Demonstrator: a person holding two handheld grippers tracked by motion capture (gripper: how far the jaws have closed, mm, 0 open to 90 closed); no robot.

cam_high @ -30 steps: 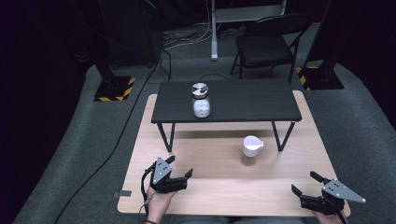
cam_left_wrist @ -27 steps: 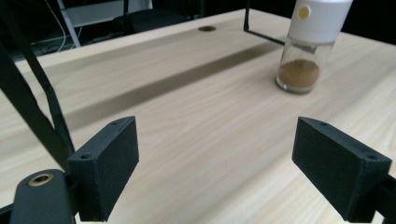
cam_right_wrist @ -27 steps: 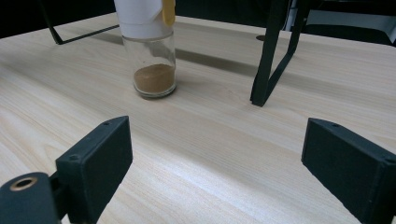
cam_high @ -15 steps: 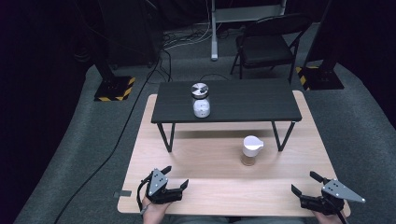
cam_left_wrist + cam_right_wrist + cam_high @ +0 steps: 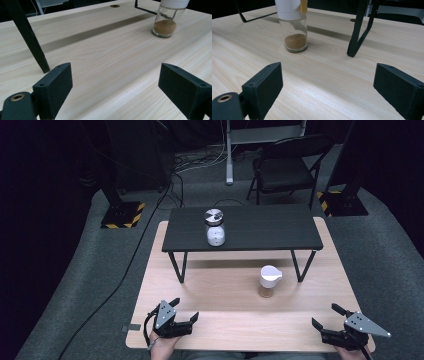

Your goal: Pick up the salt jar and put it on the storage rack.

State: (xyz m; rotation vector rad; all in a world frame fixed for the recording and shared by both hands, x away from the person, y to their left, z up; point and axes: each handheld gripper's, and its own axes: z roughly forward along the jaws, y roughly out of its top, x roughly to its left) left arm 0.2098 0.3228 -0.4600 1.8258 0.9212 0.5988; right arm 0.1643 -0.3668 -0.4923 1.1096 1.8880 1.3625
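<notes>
Two grippers, left (image 5: 186, 316) and right (image 5: 326, 316), jaws spread and empty, rest at the table's (image 5: 225, 320) near edge; spice jar (image 5: 269, 281) stands between, farther off.

A light wooden table (image 5: 220, 295) carries everything. On its far half stands a low black bench (image 5: 260, 227) on thin black legs, spanning most of the table's width. On the bare wood just in front of the bench, right of centre, a glass spice jar (image 5: 268, 281) with a white cap stands upright, brown powder in its bottom. On the bench top, left of centre, a small white jar (image 5: 215, 226) with a silver lid stands upright.
</notes>
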